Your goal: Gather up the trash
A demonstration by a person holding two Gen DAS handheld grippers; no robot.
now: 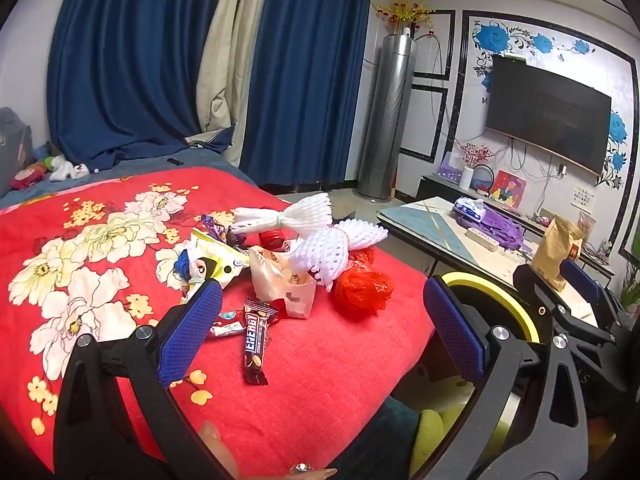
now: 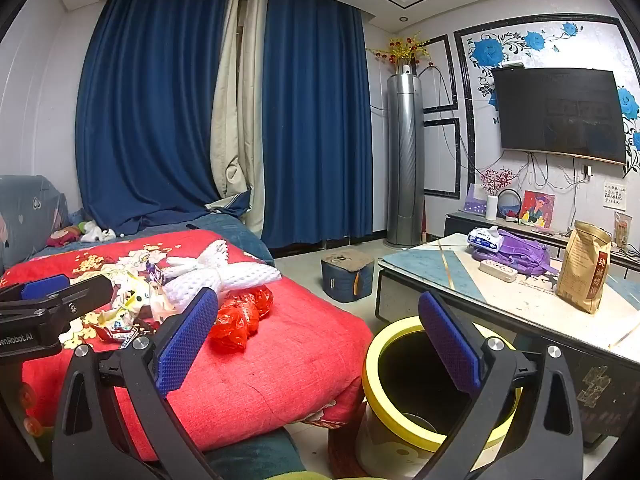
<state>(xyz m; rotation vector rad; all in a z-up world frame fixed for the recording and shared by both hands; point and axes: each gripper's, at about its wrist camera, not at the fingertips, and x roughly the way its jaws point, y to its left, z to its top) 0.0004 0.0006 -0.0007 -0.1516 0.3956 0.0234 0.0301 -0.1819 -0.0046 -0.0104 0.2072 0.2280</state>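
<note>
both jaws gape empty: the left gripper (image 1: 320, 320) hovers over bare red blanket (image 1: 320, 360) short of the trash pile (image 1: 304, 256) near the blanket's right edge; the right gripper (image 2: 316, 344) hangs between blanket corner and 1 yellow-rimmed bin (image 2: 400, 432). 2 red bags (image 2: 240, 312), 2 white foam nets (image 1: 320, 232), 1 energy bar wrapper (image 1: 256, 340).

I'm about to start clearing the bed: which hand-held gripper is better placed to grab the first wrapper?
Left. The left hand-held gripper is open, with the ENERGY bar wrapper lying between its fingers on the red blanket. The right hand-held gripper, also open, faces the yellow-rimmed bin instead.
</note>
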